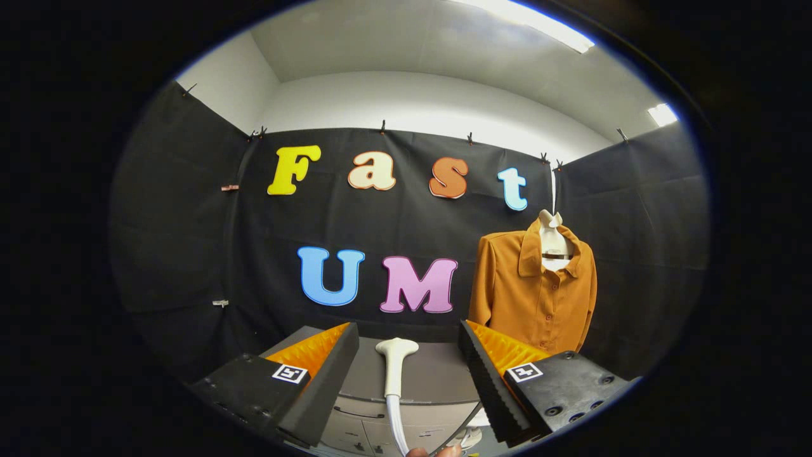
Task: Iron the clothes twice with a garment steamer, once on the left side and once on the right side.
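Observation:
An orange button-up shirt (536,292) hangs on a pale hanger (550,238) against the booth wall, beyond and above my right finger. The white steamer head (394,368) lies on a grey cabinet top (438,377), its handle running toward me into a white hose (396,425). It sits in the gap between my fingers, a little ahead of them and touching neither. My gripper (409,358) is open, with a wide space between the fingers.
The grey cabinet has drawer fronts (361,422) below its top. A person's fingertips (434,452) show just under the hose. Black cloth walls close the booth on three sides, with the shirt near the right corner.

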